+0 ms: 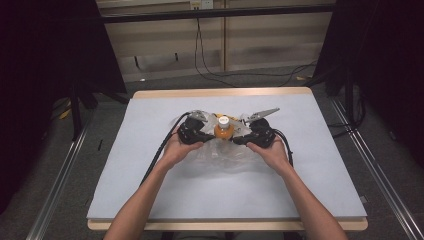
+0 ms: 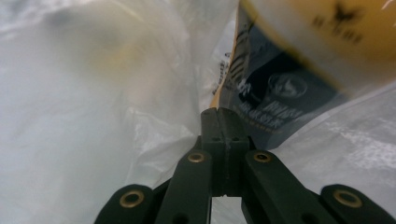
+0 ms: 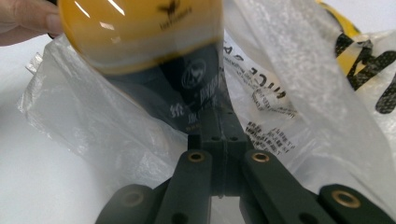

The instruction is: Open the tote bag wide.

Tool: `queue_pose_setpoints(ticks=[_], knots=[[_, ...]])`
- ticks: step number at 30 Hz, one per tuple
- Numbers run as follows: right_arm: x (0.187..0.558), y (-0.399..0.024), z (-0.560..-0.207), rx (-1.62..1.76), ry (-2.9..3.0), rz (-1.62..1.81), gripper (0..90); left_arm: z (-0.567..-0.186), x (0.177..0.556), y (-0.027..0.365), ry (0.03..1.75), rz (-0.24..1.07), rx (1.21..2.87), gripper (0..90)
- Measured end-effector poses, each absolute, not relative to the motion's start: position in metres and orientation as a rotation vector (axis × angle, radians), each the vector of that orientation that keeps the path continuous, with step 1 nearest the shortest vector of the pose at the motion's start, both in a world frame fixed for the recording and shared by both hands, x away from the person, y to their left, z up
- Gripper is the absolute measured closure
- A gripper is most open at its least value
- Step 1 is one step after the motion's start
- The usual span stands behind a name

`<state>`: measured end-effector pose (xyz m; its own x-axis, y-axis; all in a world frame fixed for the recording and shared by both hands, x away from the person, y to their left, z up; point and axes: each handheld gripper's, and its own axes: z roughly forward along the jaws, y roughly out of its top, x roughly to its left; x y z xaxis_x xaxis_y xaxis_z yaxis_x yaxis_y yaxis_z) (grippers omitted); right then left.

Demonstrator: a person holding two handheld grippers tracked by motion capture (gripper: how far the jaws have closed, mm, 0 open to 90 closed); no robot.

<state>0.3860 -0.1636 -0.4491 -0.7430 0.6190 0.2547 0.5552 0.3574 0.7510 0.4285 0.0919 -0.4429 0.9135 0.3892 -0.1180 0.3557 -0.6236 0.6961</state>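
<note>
Both the left hand-held gripper (image 1: 204, 136) and the right hand-held gripper (image 1: 239, 139), jaws pinched together on the thin, slippery plastic bag (image 1: 220, 155) mid-bench (image 1: 150, 175), should grip gathered film, since the rigid, weighty-looking orange bottle (image 1: 223, 129) inside could tear it.

Grey-covered table (image 1: 320, 165), floor cables (image 1: 210, 75) beyond

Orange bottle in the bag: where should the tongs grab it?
Grip the orange bottle just under its white cap, coming from above. It stands upright, the neck clear of the plastic bag, whose film wraps the lower body and would slip.
</note>
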Motion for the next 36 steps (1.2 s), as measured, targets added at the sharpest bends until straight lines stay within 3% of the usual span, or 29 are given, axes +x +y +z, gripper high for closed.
queue_pose_setpoints(ticks=[9, 14, 24, 36], knots=[[0.385, -0.165, -0.476, 1.124, 2.581, 1.305, 90.0, -0.472, 0.43, 0.1, 0.57, 0.005, 2.336, 90.0], [0.383, -0.17, -0.488, 1.136, 2.613, 1.299, 90.0, -0.485, 0.432, 0.119, 0.628, -0.053, 2.239, 90.0], [0.38, -0.19, -0.496, 1.169, 2.577, 1.364, 90.0, -0.488, 0.433, 0.166, 0.704, -0.034, 2.195, 90.0], [0.371, -0.208, -0.494, 1.153, 2.533, 1.314, 90.0, -0.488, 0.422, 0.192, 0.709, -0.035, 2.166, 90.0]])
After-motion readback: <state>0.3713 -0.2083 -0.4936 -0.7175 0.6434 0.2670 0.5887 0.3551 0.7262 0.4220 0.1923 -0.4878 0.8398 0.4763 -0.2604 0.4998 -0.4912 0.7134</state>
